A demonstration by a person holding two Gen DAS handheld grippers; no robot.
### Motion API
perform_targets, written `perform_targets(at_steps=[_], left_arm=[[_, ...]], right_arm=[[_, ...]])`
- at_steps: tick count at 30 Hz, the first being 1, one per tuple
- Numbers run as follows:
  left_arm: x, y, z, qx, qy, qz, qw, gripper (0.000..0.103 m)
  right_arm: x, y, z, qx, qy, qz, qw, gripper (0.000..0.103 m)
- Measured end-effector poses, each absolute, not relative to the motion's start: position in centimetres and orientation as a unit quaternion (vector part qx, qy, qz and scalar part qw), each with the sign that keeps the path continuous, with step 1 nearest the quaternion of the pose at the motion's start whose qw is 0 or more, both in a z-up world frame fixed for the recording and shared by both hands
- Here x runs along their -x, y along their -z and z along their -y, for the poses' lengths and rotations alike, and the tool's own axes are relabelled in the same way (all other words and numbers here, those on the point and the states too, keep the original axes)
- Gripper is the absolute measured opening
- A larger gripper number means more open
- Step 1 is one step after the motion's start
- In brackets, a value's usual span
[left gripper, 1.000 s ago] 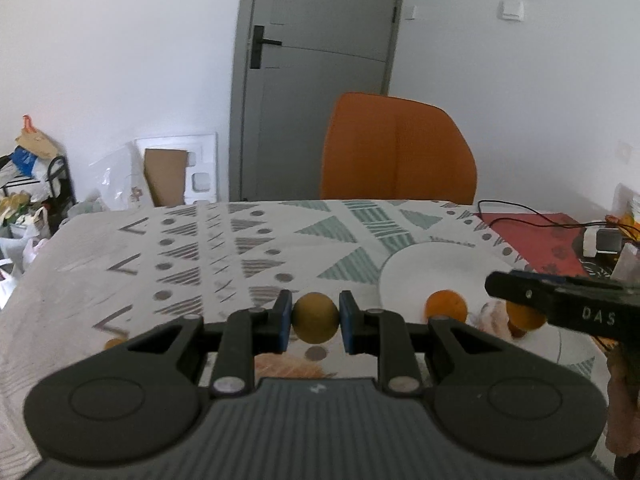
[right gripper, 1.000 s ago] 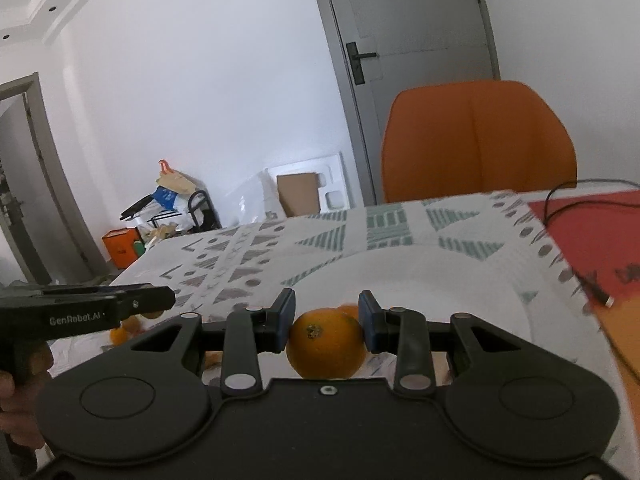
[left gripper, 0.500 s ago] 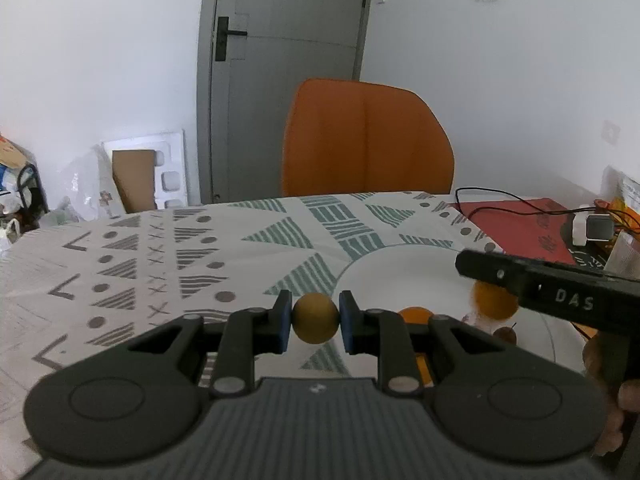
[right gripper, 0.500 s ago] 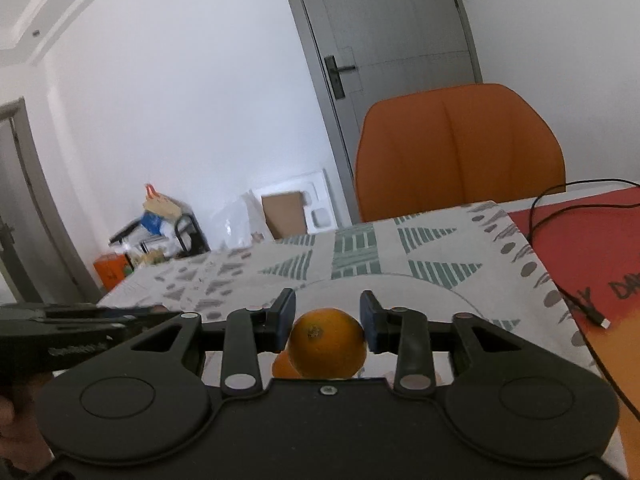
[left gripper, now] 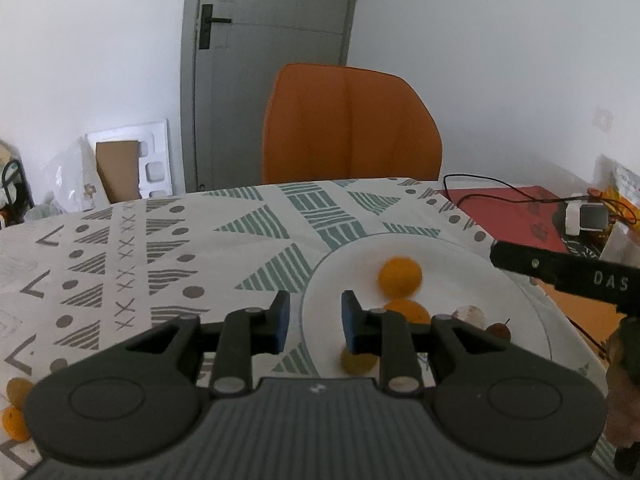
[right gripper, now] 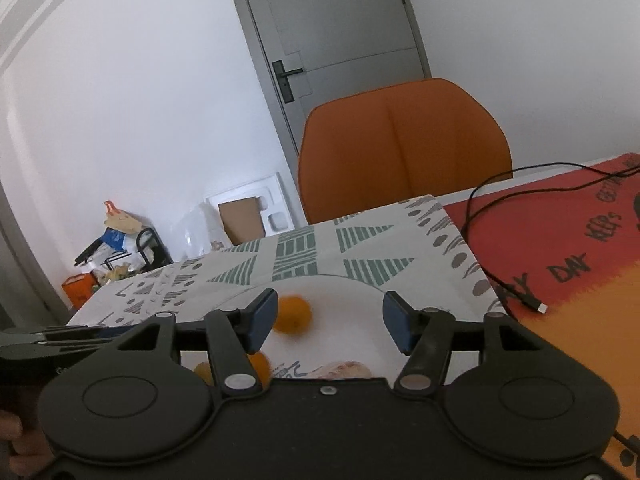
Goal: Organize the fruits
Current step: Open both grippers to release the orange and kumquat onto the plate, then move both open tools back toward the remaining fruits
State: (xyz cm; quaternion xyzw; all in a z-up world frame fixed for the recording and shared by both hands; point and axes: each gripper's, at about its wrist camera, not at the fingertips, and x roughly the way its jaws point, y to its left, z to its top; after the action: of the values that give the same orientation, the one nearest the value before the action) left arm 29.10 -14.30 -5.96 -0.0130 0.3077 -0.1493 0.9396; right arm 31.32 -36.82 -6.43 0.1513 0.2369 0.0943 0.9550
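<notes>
My left gripper (left gripper: 312, 316) hovers over the near left rim of a white plate (left gripper: 440, 246); its jaws are opening with nothing between them. A small yellow-brown fruit (left gripper: 356, 362) shows blurred just below its right finger. My right gripper (right gripper: 328, 316) is over the same plate (right gripper: 360, 285), its jaws opening and wide apart, empty. An orange (right gripper: 294, 314), blurred, lies on the plate beyond the right gripper's left finger, and it is the blurred orange (left gripper: 400, 276) in the left wrist view. A second orange (left gripper: 406, 310), a pale fruit (left gripper: 468, 314) and a small dark fruit (left gripper: 498, 330) also rest on the plate.
Two small fruits (left gripper: 16, 424) lie on the patterned cloth (left gripper: 160, 260) at the near left. A red mat (right gripper: 560, 240) with a black cable (right gripper: 500, 280) lies right of the plate. An orange chair (left gripper: 352, 124) stands behind the table.
Both grippers have let go: the yellow-brown fruit has left the left jaws and the orange has dropped from the right jaws onto the plate. Both moved further over the plate.
</notes>
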Motion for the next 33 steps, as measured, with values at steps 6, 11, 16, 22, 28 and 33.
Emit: perform_targets(at_steps=[6, 11, 16, 22, 28, 33], left_arm=[[-28.4, 5.4, 13.0, 0.022, 0.129, -0.31, 0.942, 0.037], [-27.1, 4.4, 11.7, 0.022, 0.112, -0.307, 0.945, 0.045], [-25.3, 2.9, 10.0, 0.026, 0.1, -0.287, 0.952, 0.062], [-23.3, 1.8, 7.8, 0.036, 0.086, -0.263, 0.96, 0.08], [-22.1, 1.1, 5.3, 0.052, 0.064, -0.25, 0.965, 0.086], [-21.5, 0.5, 3.1, 0.059, 0.039, -0.241, 0.968, 0.091]], right_arm=[[-31.2, 6.6, 35.5, -0.134, -0.107, -0.252, 0.952, 0.06], [-30.6, 6.2, 34.1, -0.121, -0.126, -0.247, 0.953, 0.066], [-30.2, 5.8, 32.8, -0.125, -0.138, -0.261, 0.947, 0.07], [-28.2, 4.6, 31.2, -0.112, -0.145, -0.256, 0.949, 0.078], [-27.0, 4.2, 29.9, -0.112, -0.142, -0.255, 0.95, 0.091], [-26.3, 3.5, 28.7, -0.112, -0.147, -0.245, 0.952, 0.103]])
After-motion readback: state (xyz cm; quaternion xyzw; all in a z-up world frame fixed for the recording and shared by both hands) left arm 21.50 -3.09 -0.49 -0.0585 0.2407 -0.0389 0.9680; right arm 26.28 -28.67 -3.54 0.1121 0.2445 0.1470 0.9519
